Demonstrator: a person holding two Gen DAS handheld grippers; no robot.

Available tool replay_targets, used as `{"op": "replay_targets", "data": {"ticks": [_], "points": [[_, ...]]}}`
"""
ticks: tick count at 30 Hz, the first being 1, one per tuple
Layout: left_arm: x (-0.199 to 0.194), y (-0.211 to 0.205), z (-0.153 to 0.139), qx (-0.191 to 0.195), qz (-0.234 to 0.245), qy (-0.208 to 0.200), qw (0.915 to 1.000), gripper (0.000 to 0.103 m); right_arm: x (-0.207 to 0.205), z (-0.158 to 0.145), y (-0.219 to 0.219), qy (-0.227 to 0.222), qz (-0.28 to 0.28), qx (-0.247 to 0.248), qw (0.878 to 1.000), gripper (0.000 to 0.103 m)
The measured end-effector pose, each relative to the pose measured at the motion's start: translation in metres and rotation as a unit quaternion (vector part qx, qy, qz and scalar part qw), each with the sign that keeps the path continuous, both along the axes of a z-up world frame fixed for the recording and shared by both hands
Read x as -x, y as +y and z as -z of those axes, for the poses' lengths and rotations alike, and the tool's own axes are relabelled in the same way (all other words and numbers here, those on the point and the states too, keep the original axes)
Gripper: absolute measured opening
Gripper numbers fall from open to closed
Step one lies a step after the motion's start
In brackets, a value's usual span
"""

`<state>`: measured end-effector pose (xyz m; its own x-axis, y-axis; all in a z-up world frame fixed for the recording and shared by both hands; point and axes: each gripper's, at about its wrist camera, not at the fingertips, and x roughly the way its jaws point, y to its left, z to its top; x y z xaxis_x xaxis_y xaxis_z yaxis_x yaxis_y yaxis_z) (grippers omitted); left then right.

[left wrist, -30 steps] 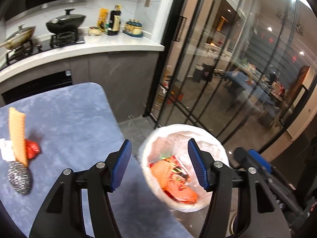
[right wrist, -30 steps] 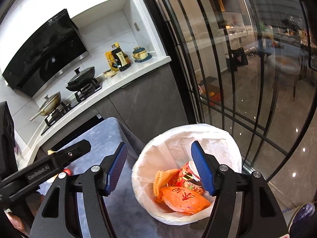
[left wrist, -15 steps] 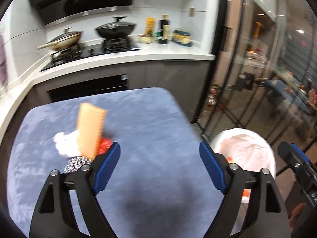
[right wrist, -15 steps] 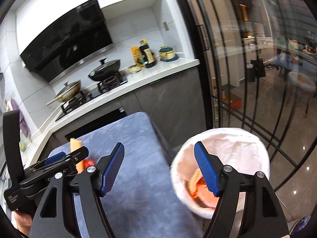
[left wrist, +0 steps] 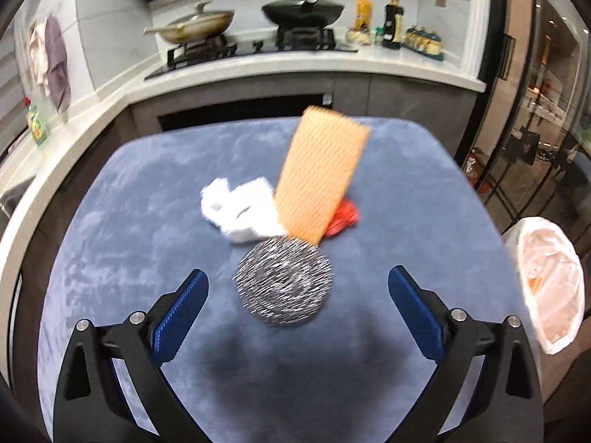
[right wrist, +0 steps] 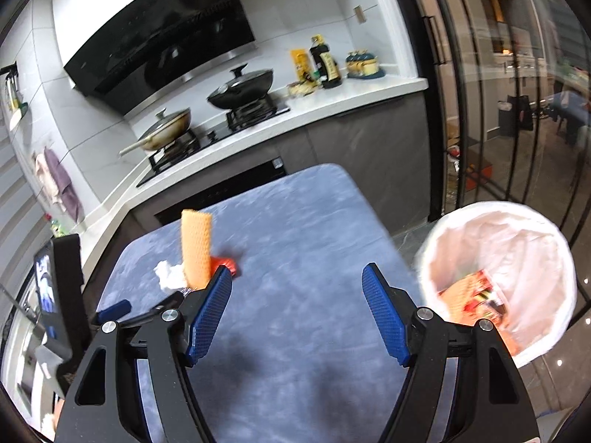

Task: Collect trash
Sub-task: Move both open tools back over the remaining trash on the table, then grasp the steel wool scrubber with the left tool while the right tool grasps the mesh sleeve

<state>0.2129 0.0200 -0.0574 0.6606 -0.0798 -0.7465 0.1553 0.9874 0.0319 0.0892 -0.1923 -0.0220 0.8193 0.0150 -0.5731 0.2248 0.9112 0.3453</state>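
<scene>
While left tool (left wrist: 298, 293) widens empty, round wiry scourer (left wrist: 283, 282), ribbed orange sponge (left wrist: 320, 174), velvety table (left wrist: 147, 229)

Four trash pieces (left wrist: 282, 288), one bin (right wrist: 498, 280), two pans (left wrist: 303, 9).

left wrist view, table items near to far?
Steel scourer → white crumpled tissue → orange sponge cloth, standing up at the far end. The red wrapper is left out: the cloth overlaps it.

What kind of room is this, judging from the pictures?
Most likely a home kitchen: a gas stove with a lidded wok, a range hood above, and sauce bottles on the counter.
</scene>
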Motion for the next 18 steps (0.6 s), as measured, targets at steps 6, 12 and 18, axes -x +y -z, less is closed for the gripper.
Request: {"op": "replay_targets", "data": {"ticks": [6, 12, 18], "points": [[-0.01, 0.023, 0.023, 0.013, -0.016, 0.024, 0.9995, 0.094, -0.017, 0.019, 0.023, 0.02, -0.011, -0.009, 1.0, 0.07], [-0.016, 0.028, 0.036, 0.027, -0.01, 0.035, 0.999, 0.094, -0.034, 0.031, 0.034, 0.035, -0.014, -0.011, 0.999, 0.07], [-0.024, 0.021, 0.046, 0.034, 0.005, 0.04, 0.9986, 0.094, -0.047, 0.037, 0.041, 0.043, -0.017, -0.012, 0.999, 0.07]]}}
